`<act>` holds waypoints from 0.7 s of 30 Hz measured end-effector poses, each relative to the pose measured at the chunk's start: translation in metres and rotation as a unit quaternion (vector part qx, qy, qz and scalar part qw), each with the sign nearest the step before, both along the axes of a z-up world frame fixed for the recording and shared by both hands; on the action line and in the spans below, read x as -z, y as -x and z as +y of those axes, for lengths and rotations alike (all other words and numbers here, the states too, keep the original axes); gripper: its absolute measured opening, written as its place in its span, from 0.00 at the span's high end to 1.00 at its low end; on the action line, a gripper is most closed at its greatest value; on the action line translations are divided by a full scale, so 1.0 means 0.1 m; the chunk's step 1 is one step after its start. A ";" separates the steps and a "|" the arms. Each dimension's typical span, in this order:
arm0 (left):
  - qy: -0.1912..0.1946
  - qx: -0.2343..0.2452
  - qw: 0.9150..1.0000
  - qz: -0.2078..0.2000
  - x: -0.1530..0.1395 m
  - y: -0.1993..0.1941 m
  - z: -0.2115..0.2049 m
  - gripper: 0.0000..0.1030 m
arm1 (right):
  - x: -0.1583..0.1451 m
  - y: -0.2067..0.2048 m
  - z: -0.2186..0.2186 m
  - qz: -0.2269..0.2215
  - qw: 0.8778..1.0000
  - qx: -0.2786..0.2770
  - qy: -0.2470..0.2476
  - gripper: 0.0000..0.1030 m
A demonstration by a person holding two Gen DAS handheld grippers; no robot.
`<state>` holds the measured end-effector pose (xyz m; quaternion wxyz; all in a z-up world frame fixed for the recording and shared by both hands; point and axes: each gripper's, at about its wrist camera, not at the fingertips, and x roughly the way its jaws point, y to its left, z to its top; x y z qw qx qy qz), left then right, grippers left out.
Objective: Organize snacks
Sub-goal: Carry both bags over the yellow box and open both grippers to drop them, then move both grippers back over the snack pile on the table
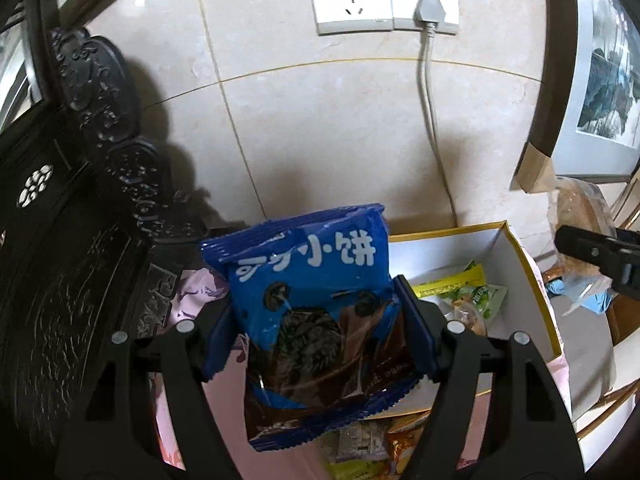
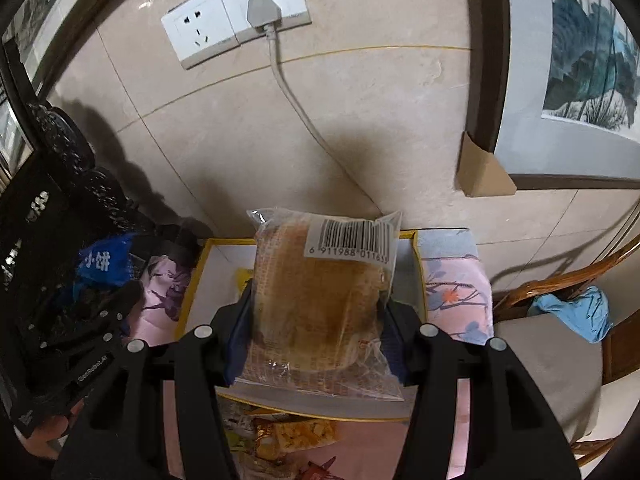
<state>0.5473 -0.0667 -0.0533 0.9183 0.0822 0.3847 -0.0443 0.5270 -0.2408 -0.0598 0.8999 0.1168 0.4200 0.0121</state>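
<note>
Left tongs (image 1: pixel 320 332): we've got them clamped on the blue cookie bag (image 1: pixel 308 304), pads pressing both sides, bag crumpled & held up in the air.
Blue cookie bag: white Chinese lettering reads upside down in left cam; sits over the left edge of the box (image 1: pixel 532 280), pink floral cloth (image 1: pixel 224 400) below it.
Right tongs (image 2: pixel 316 344): we're gripping the clear-wrapped bread pack (image 2: pixel 320 300), fingers tight on its sides, barcode label at the far end.
Bread pack: hangs above the box, not touching it as far as we can tell.
Box: white inside w/ yellow rim, open top, on the cloth-covered surface against the tiled wall.
In box: green-yellow snack packs (image 1: pixel 468 288) at the far end; exact count we can't tell.
Near edge: orange snack packs (image 2: pixel 292 436) lying on the cloth just in front of the box.
Wall: double socket (image 1: pixel 382 0), grey plug (image 1: pixel 430 8) in the right one, cord running down behind the box.
Left side: dark carved wood furniture (image 1: pixel 100 92).
Right side: framed painting (image 2: pixel 580 52), wooden chair w/ blue cloth (image 2: pixel 576 312) on it.
</note>
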 end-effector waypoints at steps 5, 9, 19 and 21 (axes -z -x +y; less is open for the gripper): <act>-0.016 -0.025 1.000 -0.004 0.01 -0.07 -0.03 0.02 | 0.04 -0.09 0.03 0.012 1.000 -0.011 0.008 0.08; -0.016 -0.018 0.999 -0.026 -0.08 0.02 -0.03 0.02 | -0.01 -0.01 0.06 0.003 0.997 0.021 0.078 0.01; -0.040 -0.037 0.998 -0.016 -0.05 0.44 0.17 0.02 | -0.03 0.51 0.03 0.015 0.997 0.019 0.079 0.01; -0.043 -0.047 0.998 -0.009 0.07 0.65 0.30 0.02 | 0.19 0.76 0.03 0.038 0.997 0.023 0.065 0.01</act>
